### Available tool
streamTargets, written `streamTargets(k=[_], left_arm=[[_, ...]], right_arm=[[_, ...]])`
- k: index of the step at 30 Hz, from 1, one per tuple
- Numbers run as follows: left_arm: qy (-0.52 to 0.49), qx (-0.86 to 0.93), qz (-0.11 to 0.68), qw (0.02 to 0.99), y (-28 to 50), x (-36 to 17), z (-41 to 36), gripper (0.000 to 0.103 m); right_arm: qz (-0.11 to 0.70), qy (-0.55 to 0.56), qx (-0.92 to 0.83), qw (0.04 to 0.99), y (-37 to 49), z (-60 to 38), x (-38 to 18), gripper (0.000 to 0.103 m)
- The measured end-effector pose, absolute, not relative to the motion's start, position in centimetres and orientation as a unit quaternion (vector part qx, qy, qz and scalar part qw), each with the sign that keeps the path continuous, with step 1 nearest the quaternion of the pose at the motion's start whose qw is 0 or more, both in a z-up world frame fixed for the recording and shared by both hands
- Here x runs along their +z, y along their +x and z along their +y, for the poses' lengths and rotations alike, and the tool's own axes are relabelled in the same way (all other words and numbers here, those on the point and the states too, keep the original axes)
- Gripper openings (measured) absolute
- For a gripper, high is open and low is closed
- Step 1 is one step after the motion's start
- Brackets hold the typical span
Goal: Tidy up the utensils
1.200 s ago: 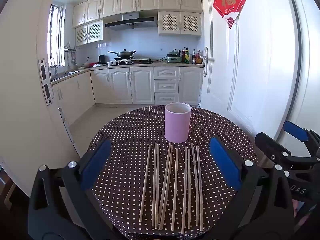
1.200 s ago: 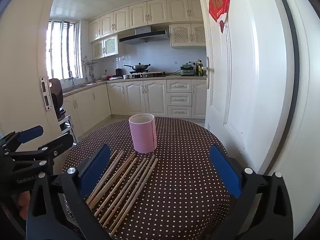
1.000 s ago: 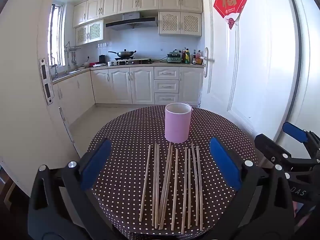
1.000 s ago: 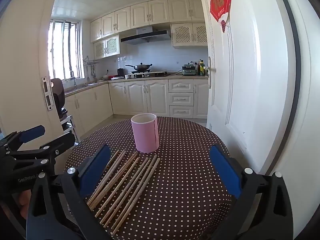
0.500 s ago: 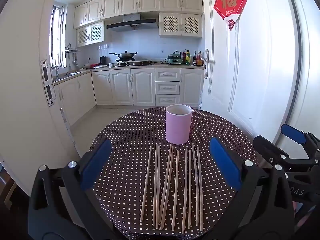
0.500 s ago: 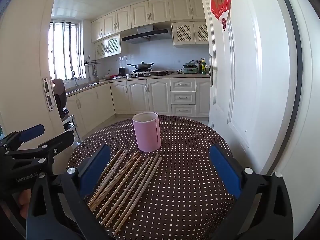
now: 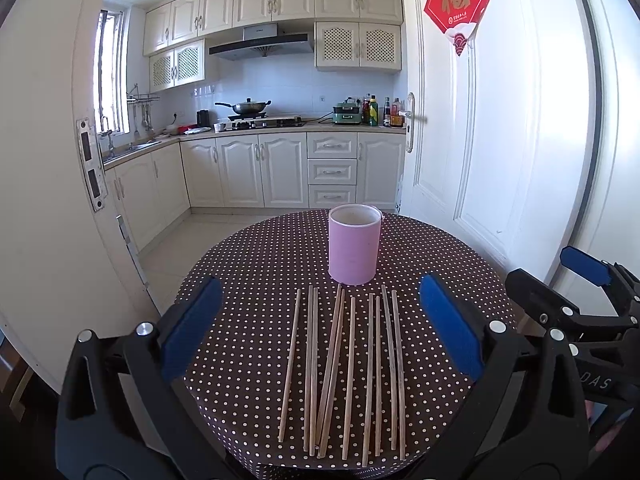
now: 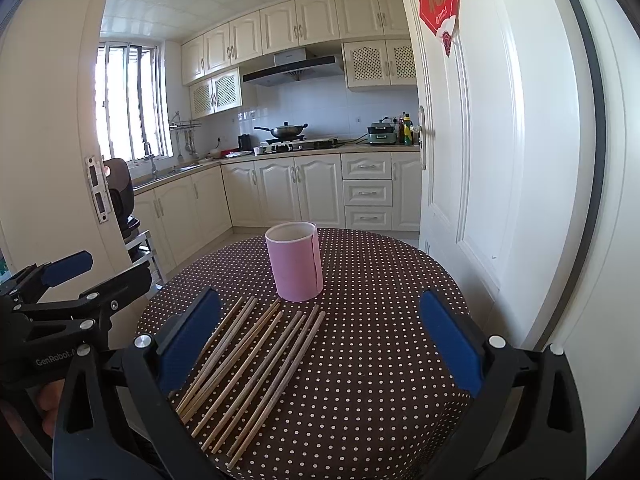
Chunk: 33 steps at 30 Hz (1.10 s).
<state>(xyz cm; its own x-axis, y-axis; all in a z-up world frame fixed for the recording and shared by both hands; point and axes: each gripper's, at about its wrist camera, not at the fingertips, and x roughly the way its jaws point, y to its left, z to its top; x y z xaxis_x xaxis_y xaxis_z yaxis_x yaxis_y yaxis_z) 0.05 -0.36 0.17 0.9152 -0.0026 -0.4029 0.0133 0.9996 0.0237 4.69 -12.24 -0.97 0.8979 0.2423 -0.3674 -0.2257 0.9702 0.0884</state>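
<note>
A round table [image 7: 248, 276] wore a dark brown cloth dotted white. On it stood a smooth pink cylindrical cup [image 7: 354, 244], upright and open-topped. Just in front of the cup lay slender wooden chopsticks [image 7: 348, 364], side by side, some touching or crossing. The left gripper [image 7: 320, 332] hovered level above the near edge, its blue-padded jaws spread wide and holding nothing. The right gripper [image 8: 320, 336] was held beside it, likewise gaping and empty, aimed toward the cup.
</note>
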Motion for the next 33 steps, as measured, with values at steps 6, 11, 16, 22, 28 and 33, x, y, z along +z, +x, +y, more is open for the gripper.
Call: streamTargets(k=[6,11,16,22,28,33], left_arm=[[0.013,-0.004,0.205,0.979,0.06,0.14,-0.39,0.097],[0.013,-0.004,0.204,0.979,0.06,0.09,-0.45,0.097],[0.014,-0.004,0.204,0.979,0.07,0.08,-0.50,0.097],[0.014,-0.004,0.202,0.979,-0.01,0.07,-0.48,0.097],[0.010,-0.005,0.208,0.978,0.12,-0.01,-0.28,0.097],[0.014,-0.002,0.205,0.979,-0.08,0.10,-0.34,0.097]], right_arm=[[0.192,0.025,0.122,0.973,4.63,-12.36,-0.98,0.096],[0.193,0.026,0.122,0.973,4.65,-12.31,-0.97,0.096],[0.194,0.026,0.123,0.973,4.67,-12.36,-0.96,0.096],[0.193,0.027,0.124,0.973,4.65,-12.36,-0.95,0.096],[0.193,0.023,0.125,0.973,4.49,-12.16,-0.87,0.096],[0.193,0.024,0.127,0.973,4.50,-12.17,-0.79,0.096]])
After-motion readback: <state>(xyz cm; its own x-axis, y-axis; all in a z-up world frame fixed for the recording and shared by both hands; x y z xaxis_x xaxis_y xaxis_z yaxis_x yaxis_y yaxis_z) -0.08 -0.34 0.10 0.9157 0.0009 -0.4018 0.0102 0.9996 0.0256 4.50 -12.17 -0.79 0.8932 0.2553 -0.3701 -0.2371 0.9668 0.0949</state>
